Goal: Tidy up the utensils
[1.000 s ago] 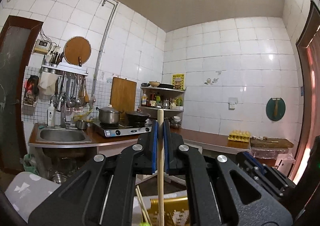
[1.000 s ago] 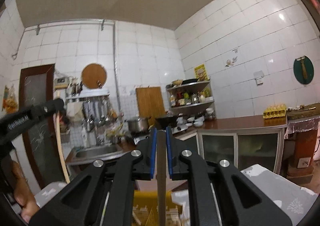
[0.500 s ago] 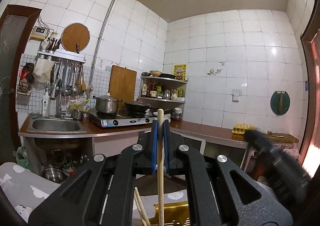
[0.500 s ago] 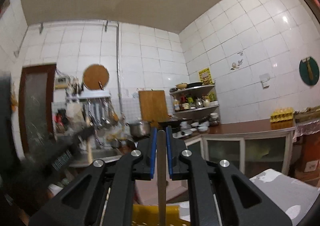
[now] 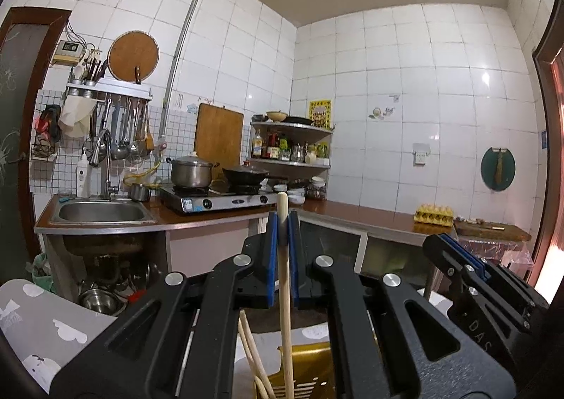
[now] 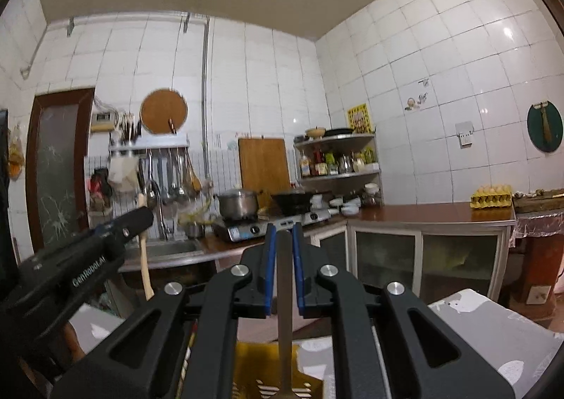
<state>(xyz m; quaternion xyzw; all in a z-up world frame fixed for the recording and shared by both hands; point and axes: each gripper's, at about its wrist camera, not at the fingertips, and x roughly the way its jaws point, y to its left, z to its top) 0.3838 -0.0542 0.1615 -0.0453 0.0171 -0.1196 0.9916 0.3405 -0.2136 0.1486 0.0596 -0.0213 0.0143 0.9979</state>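
Observation:
In the left wrist view my left gripper (image 5: 282,222) is shut on a pale wooden handle (image 5: 286,310) that stands upright and runs down into a yellow slotted holder (image 5: 310,370). Two thin wooden sticks (image 5: 251,349) lean in the holder beside it. In the right wrist view my right gripper (image 6: 283,233) is shut on a flat grey metal handle (image 6: 283,300), also upright, over the yellow holder (image 6: 246,370). Each gripper shows in the other's view: the right gripper (image 5: 469,272) at the right, the left gripper (image 6: 130,224) at the left with the wooden handle (image 6: 144,268). The utensils' lower ends are hidden.
The holder stands on a table with a grey patterned cloth (image 5: 46,325). Beyond are a sink (image 5: 100,212), a stove with a pot (image 5: 192,173) and a wok, a corner shelf (image 5: 292,148), an egg tray (image 5: 434,213) on the brown counter, and a door (image 6: 56,169).
Both grippers have sunk toward the holder, each still shut on its handle. The right gripper, a blur at the right of the left view before, now sits sharp there.

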